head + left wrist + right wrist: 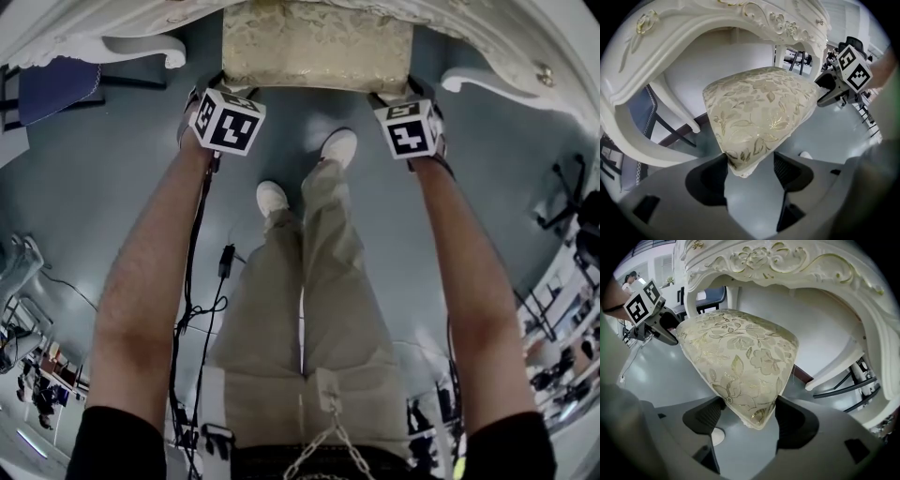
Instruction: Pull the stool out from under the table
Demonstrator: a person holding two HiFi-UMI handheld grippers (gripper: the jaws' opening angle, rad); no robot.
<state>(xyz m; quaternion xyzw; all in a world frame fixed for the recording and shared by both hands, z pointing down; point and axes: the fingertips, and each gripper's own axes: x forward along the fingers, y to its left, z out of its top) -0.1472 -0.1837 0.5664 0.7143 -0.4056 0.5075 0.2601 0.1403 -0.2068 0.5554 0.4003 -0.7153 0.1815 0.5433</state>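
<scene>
Square stool point(317, 47) with cream, gold-leaf brocade cushion: dead ahead, far part under carved white desk point(787, 263), near edge clear of it. Left tongs point(750, 168) pinching near-left cushion corner. Right tongs point(747, 416) pinching near-right corner. Both equally close, level across near edge. Pull line, my read: straight back toward white shoes point(272, 197), both sides even, else stool skews against desk.

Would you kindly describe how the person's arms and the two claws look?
The arms are bare below short black sleeves. The left claw and right claw are grey with dark ribbed pads, and each carries a white cube with black square markers. A black cable hangs beside the left arm.
</scene>
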